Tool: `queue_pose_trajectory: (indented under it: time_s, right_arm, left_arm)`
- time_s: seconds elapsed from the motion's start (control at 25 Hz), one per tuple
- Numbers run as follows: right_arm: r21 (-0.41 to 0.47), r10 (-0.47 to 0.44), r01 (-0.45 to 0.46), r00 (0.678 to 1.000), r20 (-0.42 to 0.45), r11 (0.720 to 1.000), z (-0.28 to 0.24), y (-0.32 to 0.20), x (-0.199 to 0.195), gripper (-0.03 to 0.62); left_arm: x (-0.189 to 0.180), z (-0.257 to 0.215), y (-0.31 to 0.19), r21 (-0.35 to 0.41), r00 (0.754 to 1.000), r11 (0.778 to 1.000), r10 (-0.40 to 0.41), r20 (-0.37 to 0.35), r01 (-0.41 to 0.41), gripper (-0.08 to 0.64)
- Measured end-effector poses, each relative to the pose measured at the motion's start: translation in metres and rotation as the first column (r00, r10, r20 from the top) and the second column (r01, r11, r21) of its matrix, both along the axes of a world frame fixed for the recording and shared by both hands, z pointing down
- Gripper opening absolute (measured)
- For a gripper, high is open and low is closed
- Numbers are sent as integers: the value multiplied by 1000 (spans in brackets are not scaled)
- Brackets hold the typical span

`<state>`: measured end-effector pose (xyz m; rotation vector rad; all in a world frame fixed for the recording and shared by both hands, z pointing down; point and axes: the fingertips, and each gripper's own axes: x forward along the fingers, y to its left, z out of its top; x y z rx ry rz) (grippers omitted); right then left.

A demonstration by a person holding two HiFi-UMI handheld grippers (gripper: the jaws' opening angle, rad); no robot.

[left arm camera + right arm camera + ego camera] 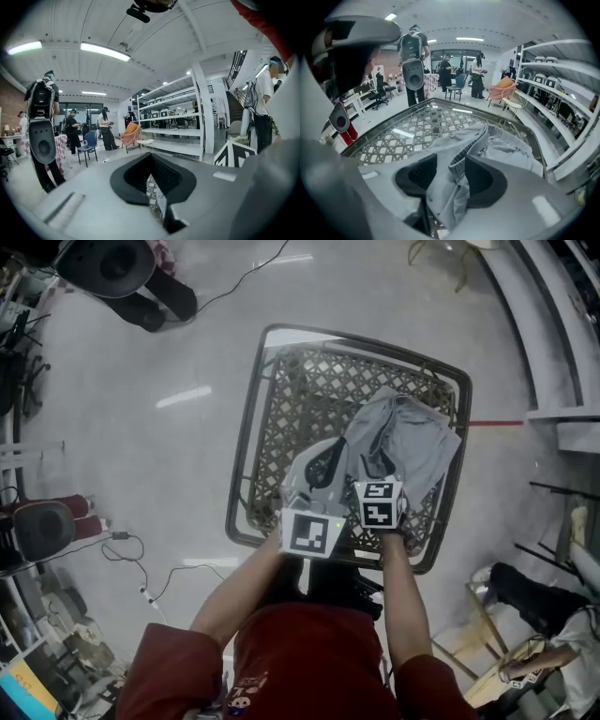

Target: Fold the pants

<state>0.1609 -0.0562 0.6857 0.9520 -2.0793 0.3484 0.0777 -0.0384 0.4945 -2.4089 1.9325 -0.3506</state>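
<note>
Grey pants (405, 439) lie crumpled on the near right part of a glass table (246, 427) with a lattice base. My right gripper (373, 474) points down at their near edge. In the right gripper view the elastic waistband (461, 161) hangs between the jaws of that gripper (451, 171), which stand apart and do not pinch it; the rest of the pants (501, 147) spreads out beyond. My left gripper (322, 460) is raised beside them, pointing nearly level. In its own view the left gripper (151, 161) is shut with nothing in it.
The table (417, 126) shows bare glass to the left and beyond the pants. Several people (72, 129) stand in the room beyond, near chairs (131, 133) and white shelving (173, 124). A black office chair (112, 268) and floor cables (141, 568) lie to the left.
</note>
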Motion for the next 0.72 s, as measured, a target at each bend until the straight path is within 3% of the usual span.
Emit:
queue_pose_trajectory:
  time_s: [0.28,0.6,0.72]
  right_arm:
    - [-10,17,-18,996,-87,1000,25,-5,10,175]
    - [20,76,-74,991,-111,997,23,-11,16,50]
    - [32,89,-86,990,-105,996,18,-13,20,34]
  left_arm:
    - [8,9,16,16,1000,1000,6,22,-6,6]
    - [6,10,16,14,999,999,45,26,-46,6]
    - [7,11,12,21,998,998,60,23,-61,6]
